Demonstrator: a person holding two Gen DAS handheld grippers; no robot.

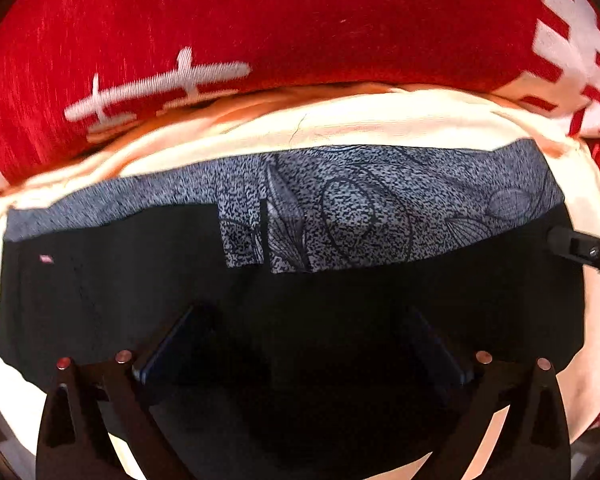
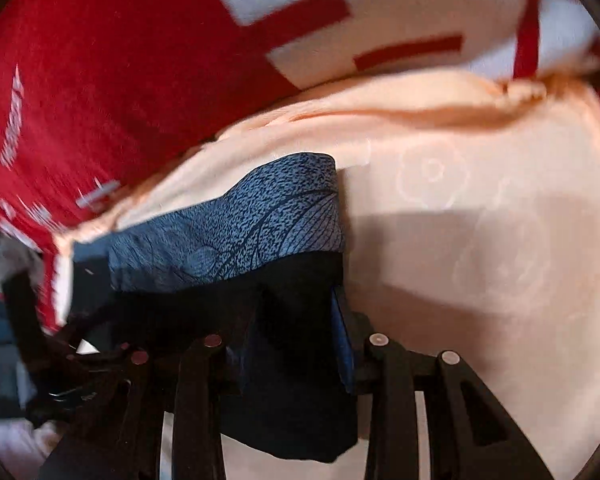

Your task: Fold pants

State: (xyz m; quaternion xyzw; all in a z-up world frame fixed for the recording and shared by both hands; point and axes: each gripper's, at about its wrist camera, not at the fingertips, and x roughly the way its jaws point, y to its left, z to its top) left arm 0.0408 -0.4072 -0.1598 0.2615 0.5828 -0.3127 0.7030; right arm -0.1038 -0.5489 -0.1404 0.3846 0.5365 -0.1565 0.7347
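Pants [image 1: 300, 300] on cream sheet [image 1: 380, 124]; red blanket [image 1: 300, 20] behind.

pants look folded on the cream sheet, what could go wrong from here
1. The right gripper has dark pants cloth between its part-open fingers; pulling away may drag the fold open.
2. The left gripper is wide open over the pants; lifting could snag the top layer.
3. The patterned band lies uneven.

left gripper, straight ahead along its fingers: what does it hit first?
Most likely the black part of the pants. The left gripper points steeply down with its fingers spread wide and nothing between them, and the dark fabric fills the gap ahead. The patterned grey band lies further on. How far off the fabric is remains unclear.
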